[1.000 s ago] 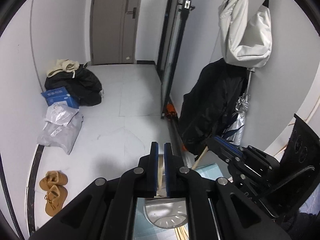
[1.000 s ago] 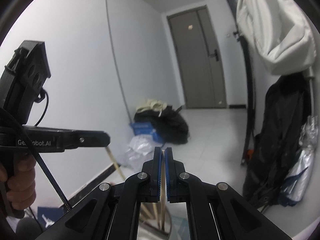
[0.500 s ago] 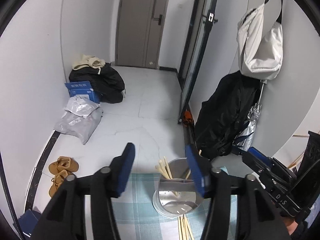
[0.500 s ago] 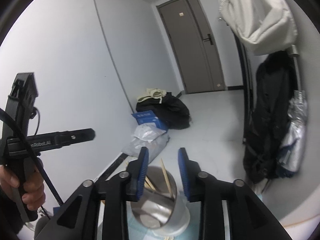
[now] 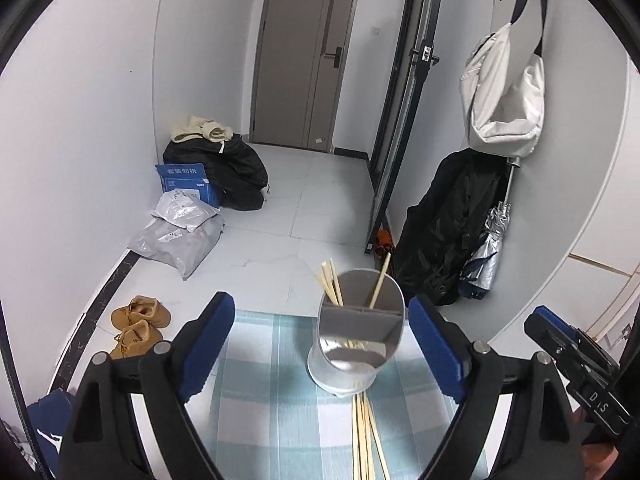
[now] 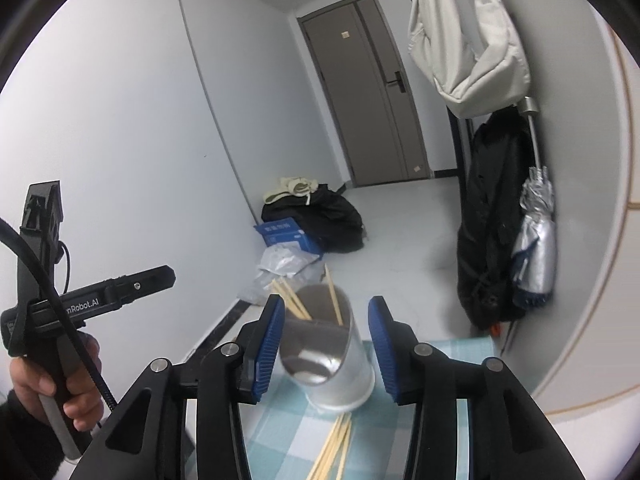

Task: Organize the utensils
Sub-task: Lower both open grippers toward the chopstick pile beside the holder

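Observation:
A steel utensil holder [image 5: 354,344] with a divider stands on a blue checked cloth [image 5: 276,400]. Several wooden chopsticks [image 5: 330,282] stick up out of it, and more loose chopsticks [image 5: 366,436] lie on the cloth in front. My left gripper [image 5: 320,304] is short of the holder, its jaws opening wide with nothing between the pads. My right gripper [image 6: 326,306] faces the same holder [image 6: 332,368], its jaws opening too and its pads touching nothing. The right gripper's fingers [image 5: 560,336] show at the right edge of the left wrist view.
A hand [image 6: 60,384] holds the left tool at the left. Beyond the cloth's far edge is a tiled floor with brown shoes [image 5: 138,326], grey parcels [image 5: 180,232], a blue box [image 5: 184,178] and black bags [image 5: 232,172]. A black coat [image 5: 448,228], umbrella [image 5: 486,256] and white bag [image 5: 504,96] hang at the right.
Both grippers were shut close over the holder; both have opened and drawn back, so the whole holder and the loose chopsticks now show.

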`<state>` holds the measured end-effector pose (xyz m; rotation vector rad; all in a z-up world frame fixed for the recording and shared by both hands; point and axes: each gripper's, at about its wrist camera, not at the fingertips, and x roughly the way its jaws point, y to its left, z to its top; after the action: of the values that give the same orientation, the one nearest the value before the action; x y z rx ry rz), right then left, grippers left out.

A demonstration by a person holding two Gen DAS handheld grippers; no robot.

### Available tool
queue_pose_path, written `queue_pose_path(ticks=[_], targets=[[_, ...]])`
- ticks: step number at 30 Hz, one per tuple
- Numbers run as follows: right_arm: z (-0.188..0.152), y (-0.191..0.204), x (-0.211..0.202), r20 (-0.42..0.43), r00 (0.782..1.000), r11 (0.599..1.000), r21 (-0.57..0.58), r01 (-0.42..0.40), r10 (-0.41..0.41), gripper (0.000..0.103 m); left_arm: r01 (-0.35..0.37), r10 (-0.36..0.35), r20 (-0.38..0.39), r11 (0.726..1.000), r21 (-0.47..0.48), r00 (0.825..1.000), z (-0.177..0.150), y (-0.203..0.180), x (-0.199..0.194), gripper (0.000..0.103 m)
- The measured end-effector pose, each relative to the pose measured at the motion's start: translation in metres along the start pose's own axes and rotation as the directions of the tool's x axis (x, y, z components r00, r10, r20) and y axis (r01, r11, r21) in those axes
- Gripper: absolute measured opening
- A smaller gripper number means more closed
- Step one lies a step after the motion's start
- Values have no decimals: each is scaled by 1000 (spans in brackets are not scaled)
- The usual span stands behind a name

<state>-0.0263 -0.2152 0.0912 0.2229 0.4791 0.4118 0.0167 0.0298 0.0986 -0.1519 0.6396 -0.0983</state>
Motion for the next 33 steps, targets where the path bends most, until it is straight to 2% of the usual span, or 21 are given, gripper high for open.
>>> queue_pose_path(ticks=[6, 13, 18, 23, 25, 27, 33], targets=[[-28, 10, -19, -12, 1000, 1000, 14, -3, 3, 46, 3, -3, -9, 1000, -5, 1000, -31, 0, -11, 90], [-74, 13, -24, -41, 999, 999, 28, 19, -18, 50, -26, 25, -43, 1000, -12, 999, -68, 3, -3, 91], [-100, 2, -15, -82, 996, 997, 59, 46, -42, 52, -29, 29, -52, 1000, 5, 998, -86, 1, 7, 91], [-116, -5, -6, -119, 990, 996, 44, 79, -74, 52, -32, 33, -56, 999, 10, 998, -95, 0, 19, 91], [-121, -7, -3, -133, 988, 996, 43, 84, -77, 52, -34, 34, -71, 999, 7, 997, -99, -1, 28, 91], [-125, -9, 1, -147, 985, 995, 35, 94, -88, 52, -64, 65, -80, 998, 19, 995, -101, -3, 38, 91], [-140, -21, 23, -223, 967, 989, 49, 137, -123, 52, -66, 70, -132, 997, 32, 989, -114, 1, 66, 91]])
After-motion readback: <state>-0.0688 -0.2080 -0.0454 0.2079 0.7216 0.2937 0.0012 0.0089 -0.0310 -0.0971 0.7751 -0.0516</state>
